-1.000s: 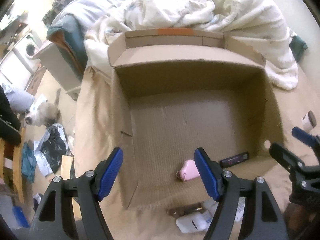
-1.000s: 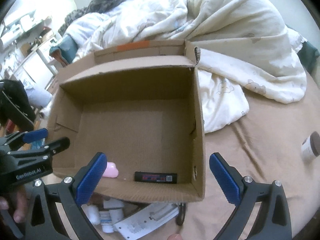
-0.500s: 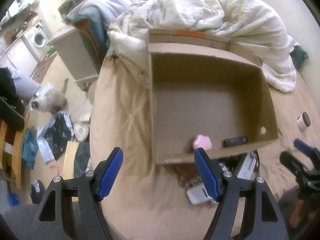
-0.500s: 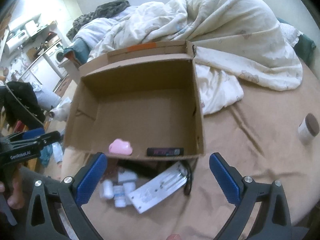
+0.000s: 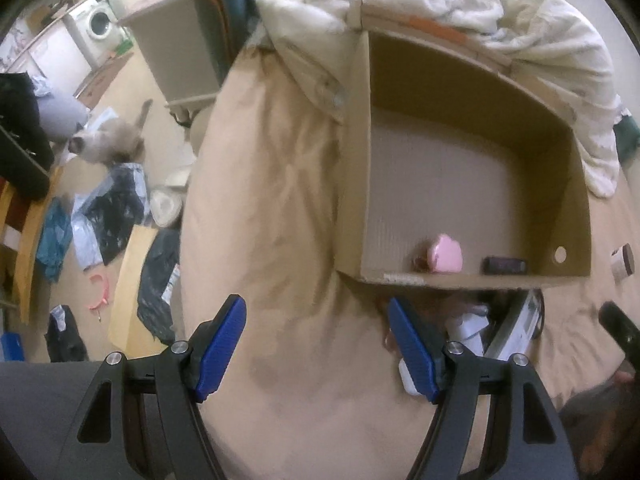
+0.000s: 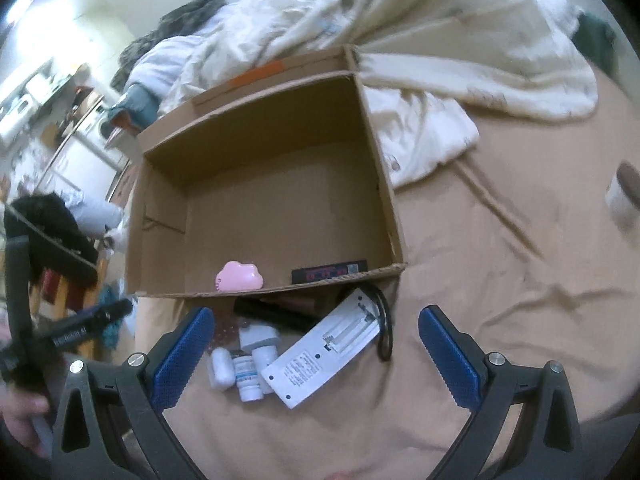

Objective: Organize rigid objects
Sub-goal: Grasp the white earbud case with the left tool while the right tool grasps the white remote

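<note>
An open cardboard box lies on the beige bedsheet. Inside, by its near wall, are a pink cloud-shaped case and a black flat stick. Outside that wall lies a pile: small white bottles, a white flat device, a black cable loop and a dark tube. My right gripper hangs open above the pile, holding nothing. My left gripper is open over bare sheet, left of the pile.
A cream duvet is heaped behind and to the right of the box. A small jar lies on the sheet at far right. Left of the bed, the floor holds bags, a cat and a cabinet.
Both grippers have drawn back from over the box toward its near side, so the pile outside came into view. The left view swung left, off the box onto bare sheet and floor.
</note>
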The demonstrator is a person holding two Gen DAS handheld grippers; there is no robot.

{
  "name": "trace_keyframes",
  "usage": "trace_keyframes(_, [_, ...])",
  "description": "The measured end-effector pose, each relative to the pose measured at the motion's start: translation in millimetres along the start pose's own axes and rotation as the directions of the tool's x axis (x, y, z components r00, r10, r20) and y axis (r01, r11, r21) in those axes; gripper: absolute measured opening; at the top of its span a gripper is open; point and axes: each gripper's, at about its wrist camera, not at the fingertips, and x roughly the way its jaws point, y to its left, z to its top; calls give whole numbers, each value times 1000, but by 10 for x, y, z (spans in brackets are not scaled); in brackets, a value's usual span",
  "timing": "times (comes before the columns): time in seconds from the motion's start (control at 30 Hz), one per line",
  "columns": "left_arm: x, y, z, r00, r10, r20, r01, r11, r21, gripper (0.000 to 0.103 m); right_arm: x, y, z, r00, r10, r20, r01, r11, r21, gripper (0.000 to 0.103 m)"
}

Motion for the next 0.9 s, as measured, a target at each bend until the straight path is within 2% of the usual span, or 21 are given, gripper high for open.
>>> trace_keyframes(0.13, [112, -216, -66, 999, -10, -32, 12, 997, 79, 71, 61, -6, 9, 1000, 3, -16, -3, 1000, 12, 103])
trace_keyframes(0.2, [215, -351, -130, 995, -47, -89, 57, 991, 118, 71, 78, 15, 11, 1000, -1, -20, 1, 1000, 3, 103])
trace_keyframes(0.27, [338, -425, -181, 983, -106, -152, 121, 988, 96, 71, 94, 37, 8, 1000, -4, -24, 4, 1000, -7, 103])
trace_keyframes(0.33, [485, -457, -225, 960, -176, -218, 187, 982, 28, 71, 114, 57, 7, 999, -7, -31, 7, 1000, -19, 103])
trace_keyframes(0.4, [678, -468, -282, 908, -287, -304, 276, 958, -81, 67, 133, 78, 7, 999, -8, -37, 6, 999, -32, 103])
trace_keyframes(0.43, [749, -477, -305, 889, -319, -328, 297, 948, -117, 60, 141, 86, 9, 999, -6, -38, 5, 999, -38, 103])
trace_keyframes(0.47, [794, -490, -319, 881, -327, -343, 299, 945, -133, 58, 146, 106, 11, 999, -7, -38, 5, 999, -48, 103])
trace_keyframes(0.7, [985, -549, -375, 873, -328, -362, 286, 944, -164, 54, 160, 211, 11, 999, -15, -34, 11, 995, -100, 103])
trace_keyframes(0.77, [968, -584, -384, 879, -318, -355, 284, 948, -145, 53, 167, 226, 12, 999, -14, -36, 10, 994, -107, 103])
trace_keyframes(0.9, [861, -677, -372, 906, -266, -329, 260, 963, -64, 52, 178, 219, 20, 999, -8, -43, 3, 994, -107, 103])
